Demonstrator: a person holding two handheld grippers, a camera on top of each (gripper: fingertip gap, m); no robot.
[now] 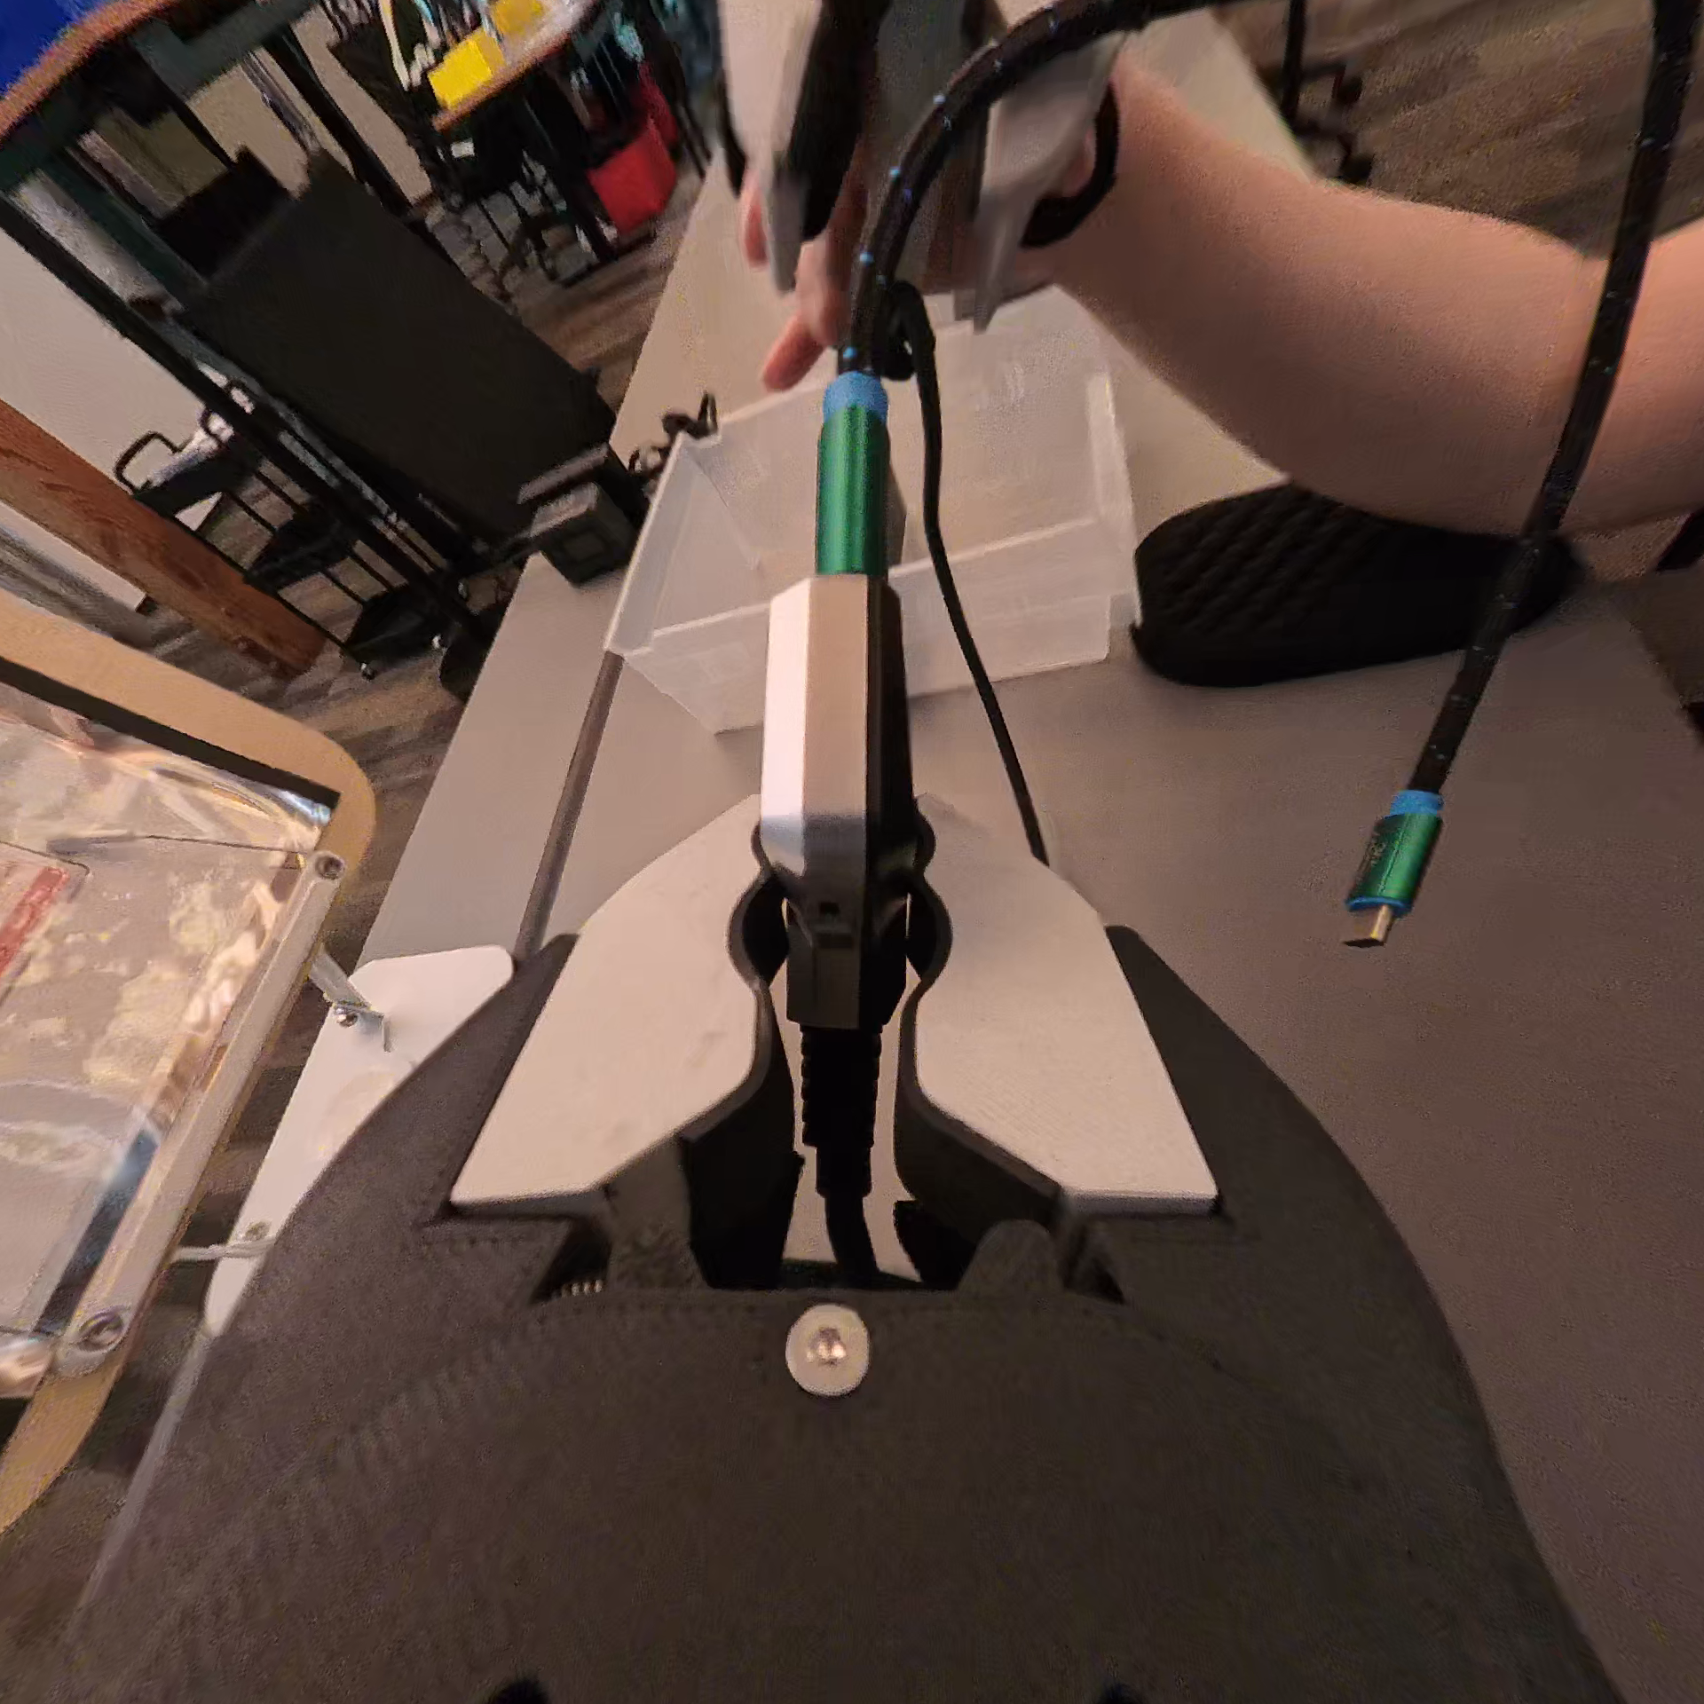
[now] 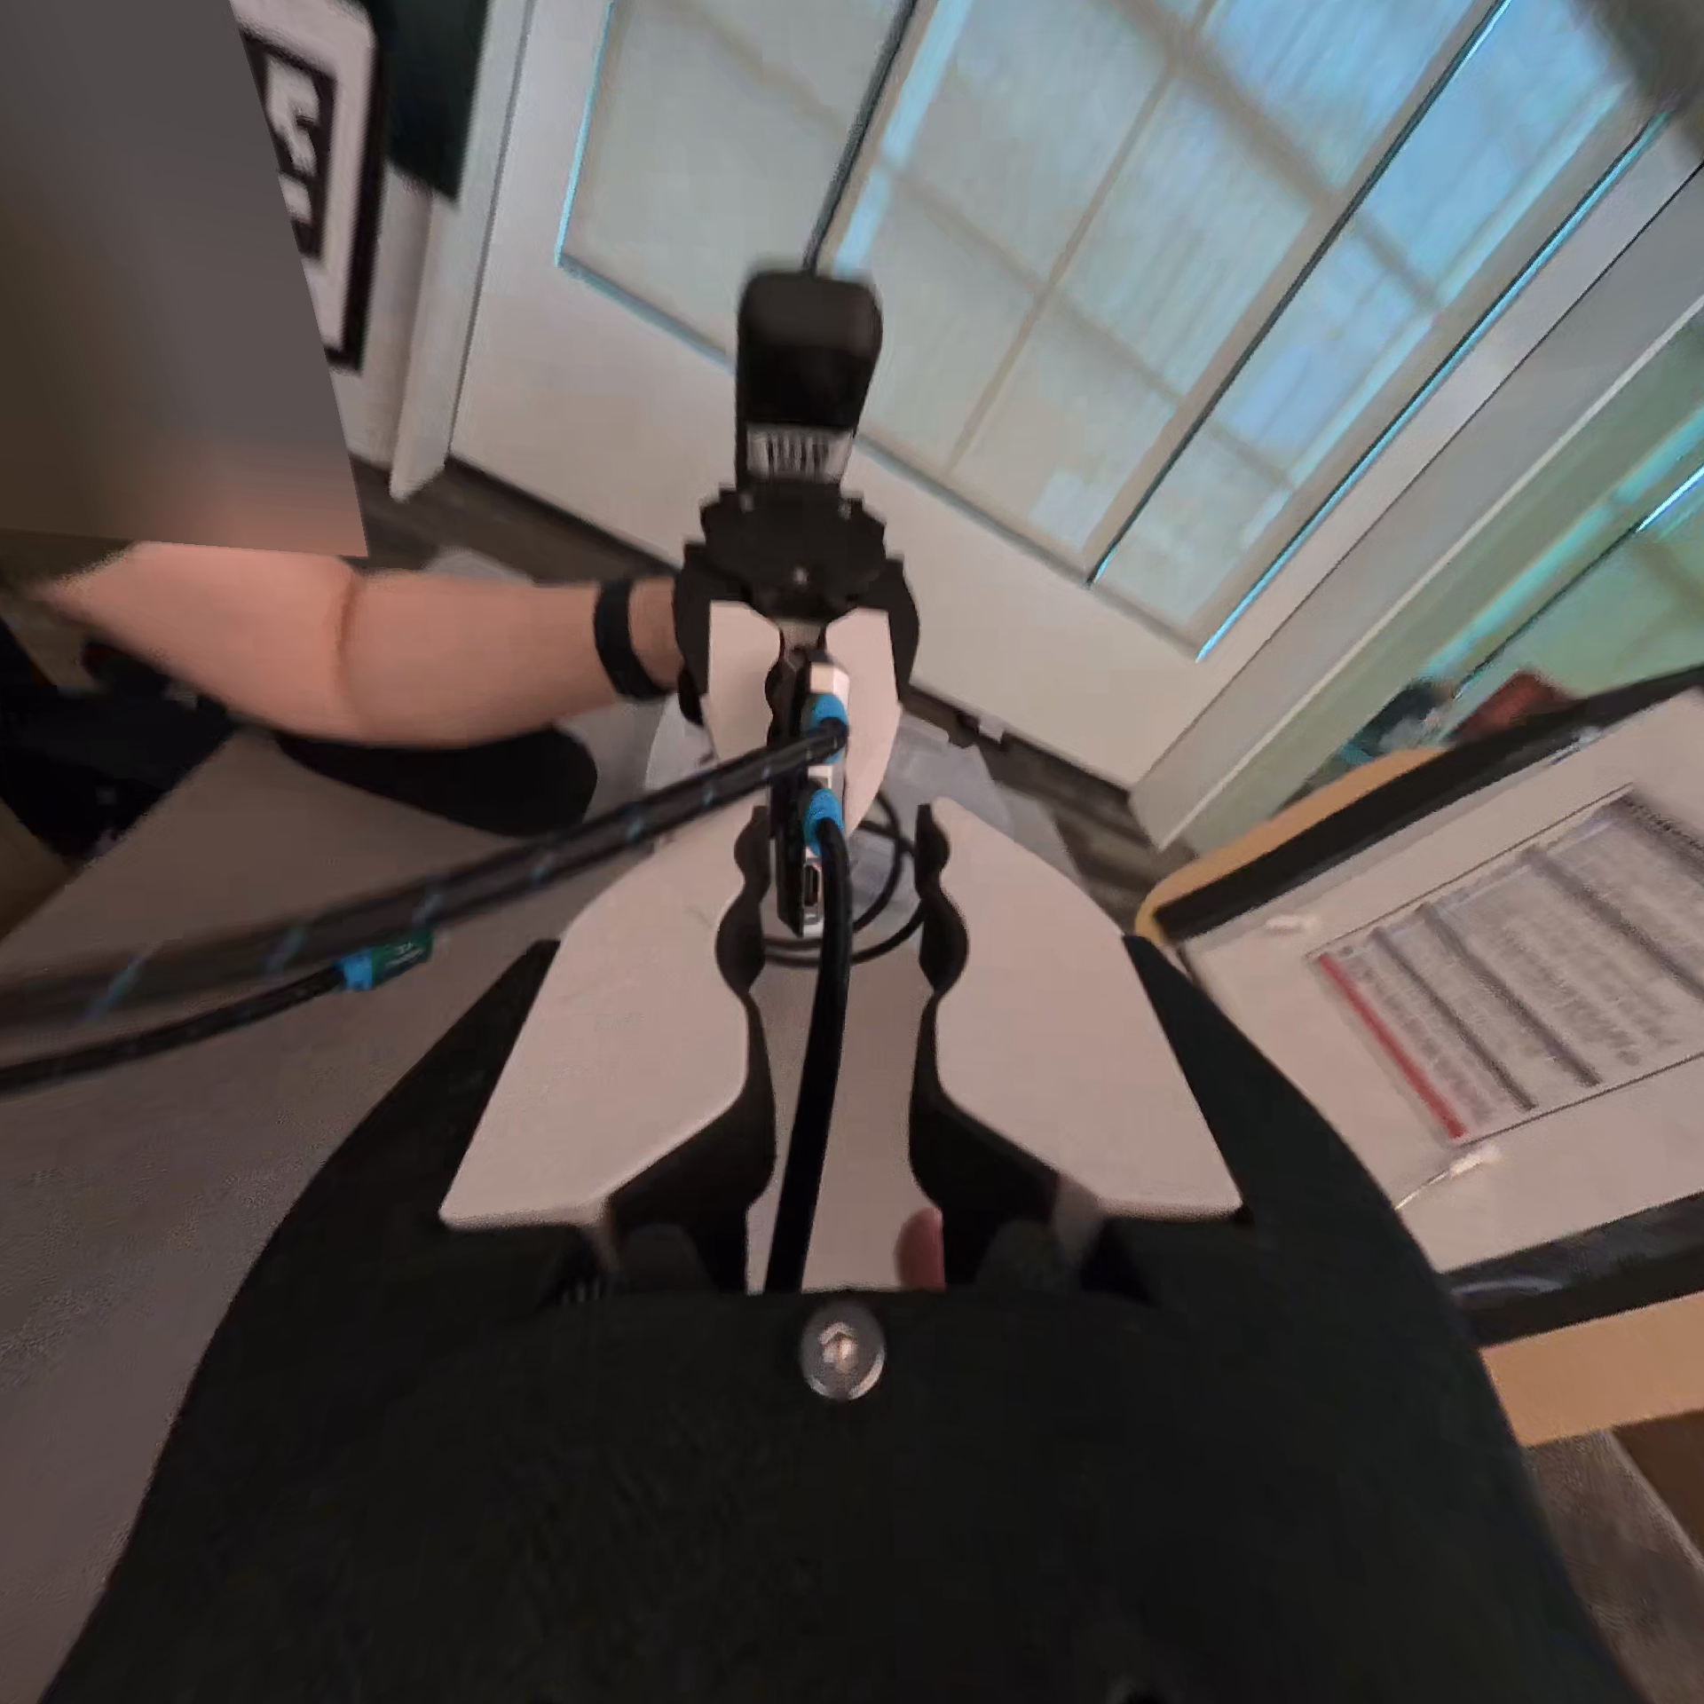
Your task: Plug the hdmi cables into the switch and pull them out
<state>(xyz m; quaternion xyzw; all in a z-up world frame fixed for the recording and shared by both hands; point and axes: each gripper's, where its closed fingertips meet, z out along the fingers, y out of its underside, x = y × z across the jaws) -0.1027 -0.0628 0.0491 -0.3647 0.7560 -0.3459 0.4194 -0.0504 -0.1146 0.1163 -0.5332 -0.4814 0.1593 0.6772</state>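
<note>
My left gripper (image 1: 839, 848) is shut on the silver HDMI switch (image 1: 816, 719), held edge-on above the table. A green plug with a blue collar (image 1: 853, 498) sits in the switch's far end, and its braided cable (image 1: 922, 157) arcs up. My right gripper (image 2: 839, 830) is open just in front of the switch (image 2: 791, 867), its fingers to either side of a black cable (image 2: 821, 1060). Two blue-collared plugs (image 2: 825, 715) show at the switch. In the left wrist view the right gripper (image 1: 885, 277) is open around the cable. A loose green plug (image 1: 1378, 876) hangs free at the right.
A clear plastic bin (image 1: 1014, 590) stands on the grey table (image 1: 1199, 1014) behind the switch. A black padded rest (image 1: 1309, 590) lies to its right, under a person's forearm (image 1: 1337, 323). A clear-topped wooden stand (image 1: 138, 968) is at the left. Black cable lies coiled on the table (image 2: 885, 913).
</note>
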